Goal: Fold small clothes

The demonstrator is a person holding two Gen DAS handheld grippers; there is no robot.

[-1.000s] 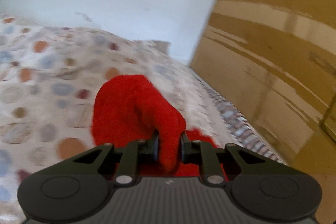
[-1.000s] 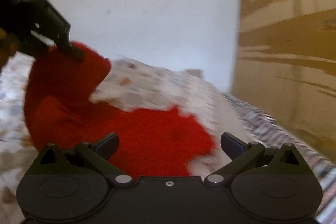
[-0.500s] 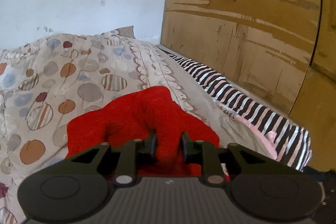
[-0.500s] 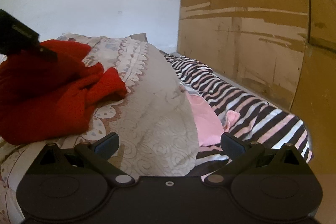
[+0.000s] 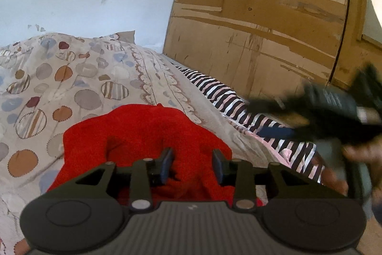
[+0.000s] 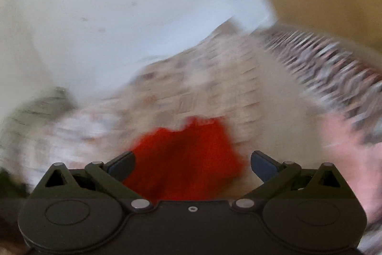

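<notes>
On a quilt patterned with circles (image 5: pixel 78 78), the red garment (image 5: pixel 143 135) lies bunched as the left gripper (image 5: pixel 192 165), its jaws just parted, lets go of a fold, apparently done, while the right gripper (image 6: pixel 192 165) hovers wide and empty.

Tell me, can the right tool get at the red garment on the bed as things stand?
Probably yes. The right tool is open and holds nothing, and the red garment lies uncovered on the quilt just ahead of it.
</notes>
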